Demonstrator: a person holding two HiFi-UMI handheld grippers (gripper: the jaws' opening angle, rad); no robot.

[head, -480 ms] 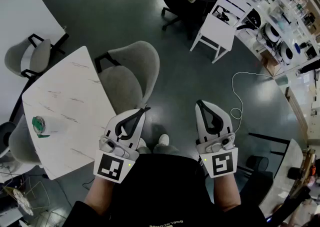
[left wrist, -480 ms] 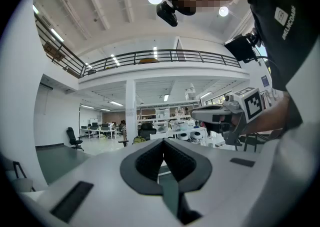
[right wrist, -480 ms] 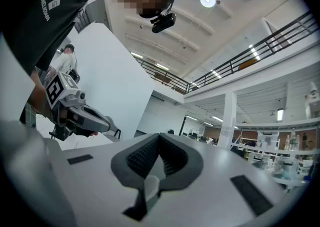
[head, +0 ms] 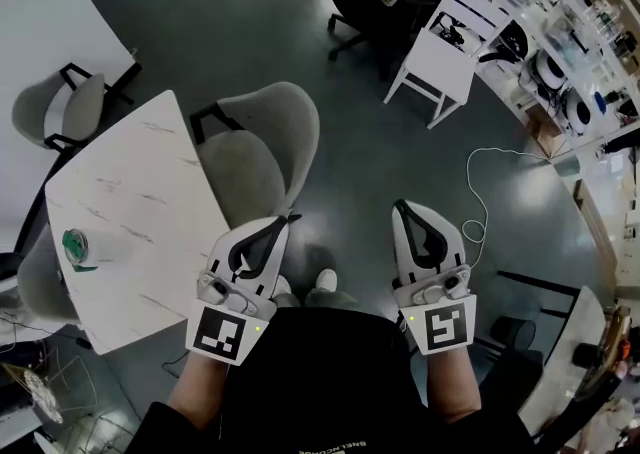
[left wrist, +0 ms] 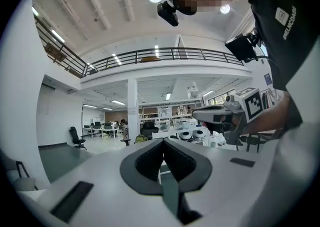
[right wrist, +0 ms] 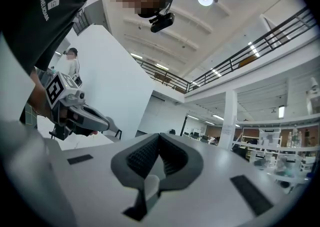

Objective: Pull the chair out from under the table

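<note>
Head view looks down on the grey padded chair (head: 262, 147), which stands at the right edge of the white table (head: 130, 212). Its seat seems to be tucked partly beneath the top, and its curved back is turned away from the table. To me it looks like a stiff shell under soft fabric on thin black legs, not heavy, and likely to slide readily on the smooth dark floor. The upper rim of the back seems the best place to pinch, though the cloth may give a little. Both tools hang near the person's body, on the near side of the chair. The left gripper (head: 285, 224) has its jaws pressed together on nothing, and the right gripper (head: 403, 210) is the same.
</note>
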